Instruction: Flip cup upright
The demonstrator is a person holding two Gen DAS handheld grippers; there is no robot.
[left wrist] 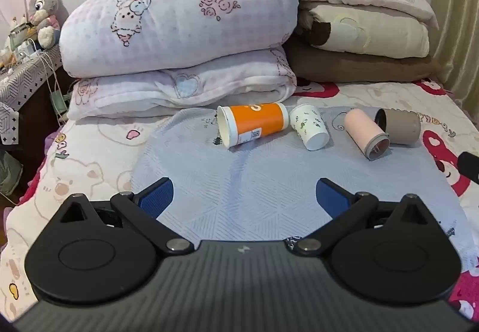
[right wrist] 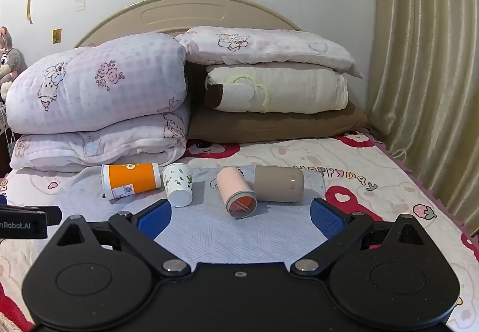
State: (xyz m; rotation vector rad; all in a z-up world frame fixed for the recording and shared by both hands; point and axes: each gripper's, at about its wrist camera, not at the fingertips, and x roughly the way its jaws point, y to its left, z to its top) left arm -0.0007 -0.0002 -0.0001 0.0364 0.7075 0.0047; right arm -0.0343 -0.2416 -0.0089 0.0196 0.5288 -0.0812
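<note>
Several cups lie on their sides in a row on a pale blue mat (left wrist: 239, 182) on the bed: an orange paper cup (left wrist: 254, 122) (right wrist: 131, 180), a small white cup with green print (left wrist: 310, 126) (right wrist: 178, 183), a pink cup (left wrist: 365, 132) (right wrist: 236, 191) and a taupe cup (left wrist: 399, 125) (right wrist: 280, 183). My left gripper (left wrist: 244, 197) is open and empty, low over the mat, short of the cups. My right gripper (right wrist: 239, 219) is open and empty, just in front of the pink cup.
Folded pink quilts (left wrist: 179, 41) and stacked pillows (left wrist: 359, 32) lie behind the cups against the headboard (right wrist: 185, 11). A curtain (right wrist: 425, 77) hangs at the right. A cluttered bedside table with a plush rabbit (left wrist: 40, 8) stands at the left. The left gripper's body (right wrist: 24, 224) shows at the right view's left edge.
</note>
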